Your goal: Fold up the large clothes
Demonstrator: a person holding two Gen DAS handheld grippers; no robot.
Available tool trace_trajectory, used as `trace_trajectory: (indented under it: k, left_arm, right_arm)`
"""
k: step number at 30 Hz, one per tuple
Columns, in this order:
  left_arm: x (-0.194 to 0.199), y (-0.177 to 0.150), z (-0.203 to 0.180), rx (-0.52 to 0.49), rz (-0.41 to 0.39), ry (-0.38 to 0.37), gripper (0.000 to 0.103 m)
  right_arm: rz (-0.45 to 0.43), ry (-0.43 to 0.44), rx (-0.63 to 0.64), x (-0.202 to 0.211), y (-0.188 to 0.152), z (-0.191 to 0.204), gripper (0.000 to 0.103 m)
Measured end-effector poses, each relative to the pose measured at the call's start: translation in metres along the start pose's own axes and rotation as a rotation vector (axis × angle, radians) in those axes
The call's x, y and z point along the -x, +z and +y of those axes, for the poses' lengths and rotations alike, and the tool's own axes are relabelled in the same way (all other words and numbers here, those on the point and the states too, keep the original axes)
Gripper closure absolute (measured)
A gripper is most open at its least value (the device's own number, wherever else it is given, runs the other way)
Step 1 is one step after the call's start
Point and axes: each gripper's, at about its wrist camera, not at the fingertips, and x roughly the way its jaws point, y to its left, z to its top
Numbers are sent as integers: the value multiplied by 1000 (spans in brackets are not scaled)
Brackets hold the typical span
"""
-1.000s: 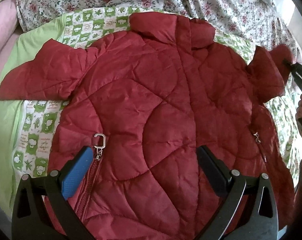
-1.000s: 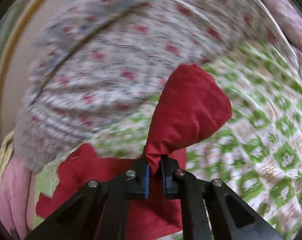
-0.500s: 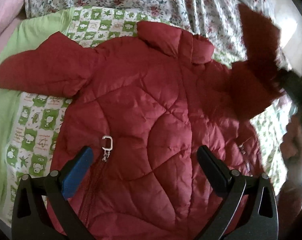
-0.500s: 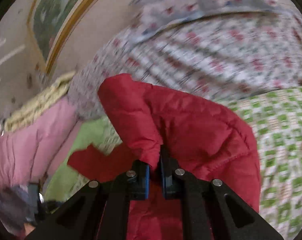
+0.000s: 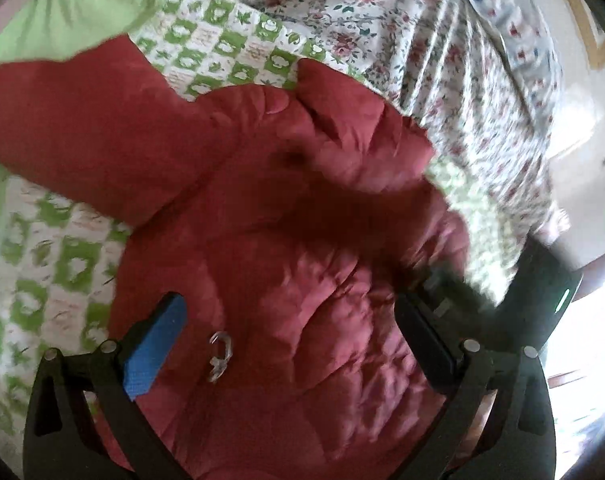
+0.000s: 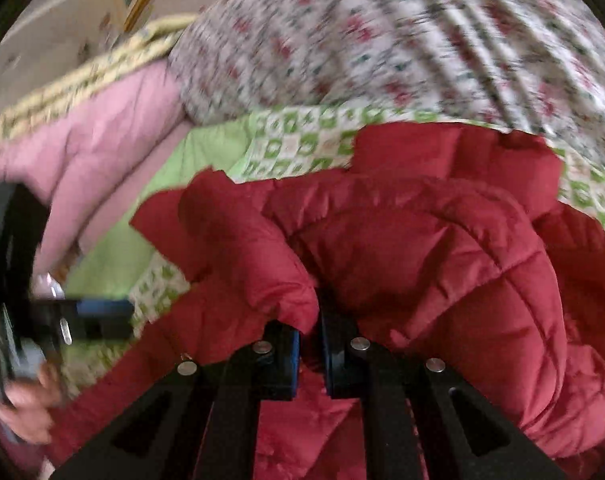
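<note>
- Red quilted jacket [image 5: 286, 280] spread on the green-checked blanket [image 5: 230, 60] of the bed, collar toward the floral sheet [image 5: 402, 32].
- Left gripper [image 5: 290, 344] above the jacket's lower half, jaws released and wide apart, nothing between them; silver zipper pull [image 5: 220, 356] lying on the jacket between the two fingers, nearer the blue-padded one.
- Right gripper [image 6: 310, 356] with jaws clenched on a bunch of the jacket's sleeve [image 6: 254, 256], red fabric rising out of the narrow gap between the blue pads.
- Held sleeve doubled over the jacket's body, puffed in a mound just beyond the right gripper.
- Other sleeve [image 5: 82, 120] stretched flat away from the jacket's body, onto the plain green part of the blanket.
- Pink quilt [image 6: 102, 144] beyond the blanket, beside the floral sheet.
</note>
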Motion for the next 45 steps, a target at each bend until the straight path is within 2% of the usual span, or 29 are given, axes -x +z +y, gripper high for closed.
trace_trajectory:
  k: [4,8,9,11,12,13,15,17,21,22,24,25,26,27,31,35,37,40,42,43,45]
  left_arm:
    - [-12,28,15,97,36,-129,0]
    - [-46,50,29,174,132,-224,0]
    - [-54,52,28,168,147,-244,2]
    - [-61,55,23,144,153,-270,25]
    - [-64,55,20,130,164,-254,52]
    - [-66,57,18,114,166,-228,65]
    - [-65,60,17,85,151,-202,81]
    - [-63,63,16,65,143,-208,86]
    - [-53,67,8,-13,96,-166,89]
    - [-51,69,6,-35,83,-143,90]
    - [-43,73,-4,-131,19,-28,91]
    - [-39,75,-7,-178,-10,20,91]
    - [-36,76,-12,-236,-43,72,91]
    - [-34,76,-17,-282,-66,109,91]
    - [-44,70,-28,-419,-121,227,91]
    - [-65,61,-27,-467,-141,328,88]
    - [-65,61,-21,-441,-138,332,79]
    - [-42,63,-15,-349,-160,289,78]
    - [-16,61,-16,-304,-220,275,78]
    - [-7,58,-20,-297,-245,258,78]
    - [6,52,-32,-299,-251,165,78]
  right_arm:
    - [30,-23,49,-13,-10,9,95]
    - [29,-27,67,-16,-12,11,94]
    - [28,-25,65,-15,-12,11,94]
    - [34,-31,64,-16,-12,10,93]
    - [37,-27,63,-18,-13,11,93]
    - [37,-25,64,-19,-14,12,93]
    - [36,-42,64,-16,-14,12,91]
    - [48,-26,48,-15,-12,10,91]
    - [67,21,7,-5,-12,6,86]
    - [71,29,-7,2,-13,4,82]
    - [60,42,-44,15,-15,-2,71]
    - [35,40,-64,26,-17,-8,61]
    - [6,22,-86,37,-20,-16,53]
    - [-15,-7,-106,46,-21,-26,52]
    - [-44,-152,-232,65,-25,-80,51]
    - [-16,-251,-332,63,-37,-123,49]
    - [7,-257,-362,55,-43,-135,51]
    - [20,-267,-371,49,-50,-139,51]
    - [25,-284,-361,46,-49,-139,51]
    - [29,-297,-357,45,-49,-139,51]
    - [32,-309,-352,42,-51,-137,50]
